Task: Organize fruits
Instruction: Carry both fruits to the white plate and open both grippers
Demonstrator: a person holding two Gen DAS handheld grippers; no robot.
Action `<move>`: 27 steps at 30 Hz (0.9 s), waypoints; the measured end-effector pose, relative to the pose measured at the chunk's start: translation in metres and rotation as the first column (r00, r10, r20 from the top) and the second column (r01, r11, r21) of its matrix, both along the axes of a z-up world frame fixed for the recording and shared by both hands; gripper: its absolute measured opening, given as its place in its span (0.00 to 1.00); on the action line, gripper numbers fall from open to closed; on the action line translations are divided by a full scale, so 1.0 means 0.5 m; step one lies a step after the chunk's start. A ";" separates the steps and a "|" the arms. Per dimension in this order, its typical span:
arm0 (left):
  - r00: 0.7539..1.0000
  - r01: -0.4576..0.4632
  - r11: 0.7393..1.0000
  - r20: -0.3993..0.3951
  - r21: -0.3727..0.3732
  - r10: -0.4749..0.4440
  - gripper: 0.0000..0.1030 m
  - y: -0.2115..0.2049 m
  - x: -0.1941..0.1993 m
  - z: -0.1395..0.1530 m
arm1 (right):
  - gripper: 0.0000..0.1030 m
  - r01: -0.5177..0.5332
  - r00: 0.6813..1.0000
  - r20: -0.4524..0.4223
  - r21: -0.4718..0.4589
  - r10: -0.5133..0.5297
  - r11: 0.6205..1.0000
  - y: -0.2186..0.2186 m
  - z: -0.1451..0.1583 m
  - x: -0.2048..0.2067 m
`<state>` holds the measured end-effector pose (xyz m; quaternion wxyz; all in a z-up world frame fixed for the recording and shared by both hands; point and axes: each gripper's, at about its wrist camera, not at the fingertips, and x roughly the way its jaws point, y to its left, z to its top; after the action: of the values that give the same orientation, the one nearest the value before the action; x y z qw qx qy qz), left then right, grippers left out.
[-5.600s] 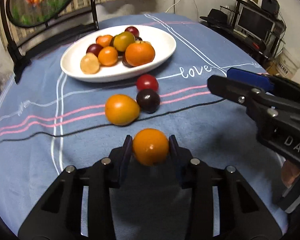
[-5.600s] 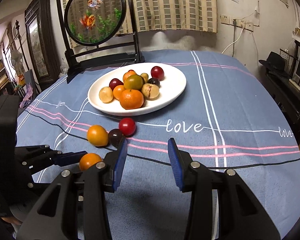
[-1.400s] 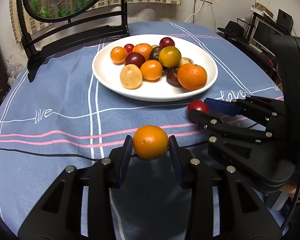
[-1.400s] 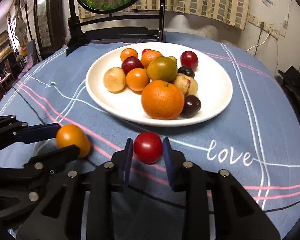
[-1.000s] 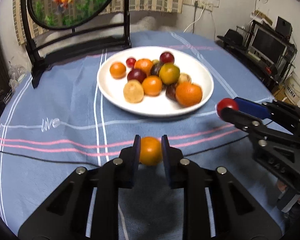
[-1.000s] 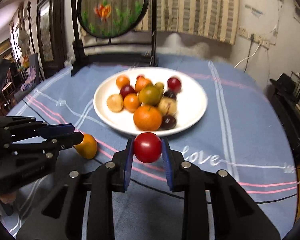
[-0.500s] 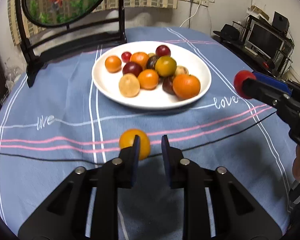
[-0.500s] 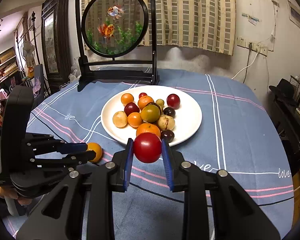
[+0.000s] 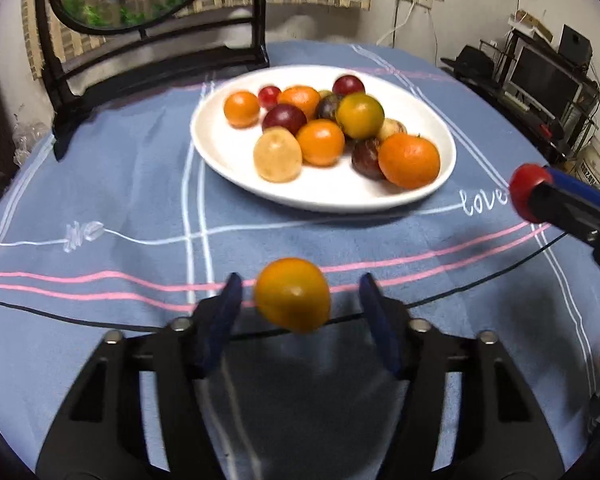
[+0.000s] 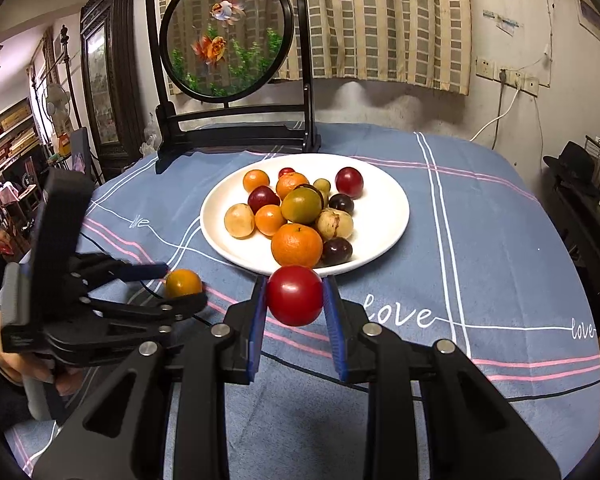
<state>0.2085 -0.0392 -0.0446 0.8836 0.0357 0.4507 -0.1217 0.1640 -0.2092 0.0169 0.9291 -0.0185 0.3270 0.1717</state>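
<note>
Left wrist view: blurred orange fruit (image 9: pixel 293 295) between opening jaws, contact unclear.

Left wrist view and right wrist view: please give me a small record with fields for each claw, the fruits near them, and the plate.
left claw: jaws opening, pads clear of the orange fruit between them
orange fruit: on the blue tablecloth, short of the plate
right claw: shut on the red fruit
red fruit: held above the cloth, near the plate's front rim
white plate: holds a pile of mixed fruits
</note>
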 end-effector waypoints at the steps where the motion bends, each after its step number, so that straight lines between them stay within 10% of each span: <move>1: 1.000 -0.009 1.000 -0.002 0.011 0.009 0.52 -0.001 0.001 -0.006 | 0.27 0.000 1.000 -0.002 0.002 0.000 1.000 0.000 -0.001 0.000; 4: 1.000 -0.030 0.999 0.003 0.038 0.029 0.39 0.006 -0.001 -0.014 | 0.27 -0.001 1.000 -0.011 0.003 0.001 1.000 0.000 -0.006 0.001; 18: 0.986 -0.026 0.999 0.165 0.042 0.019 0.39 0.013 0.048 0.143 | 0.27 -0.001 0.994 0.105 -0.041 0.006 0.999 0.025 0.055 0.034; 27: 0.988 -0.090 0.995 0.129 0.052 0.082 0.39 0.004 0.169 0.108 | 0.27 -0.043 0.995 0.081 -0.083 0.050 0.996 0.090 0.007 0.146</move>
<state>0.2929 -0.0374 0.0093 0.9135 0.0491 0.3982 -0.0680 0.2372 -0.1643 0.0202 0.9360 -0.0711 0.2945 0.1790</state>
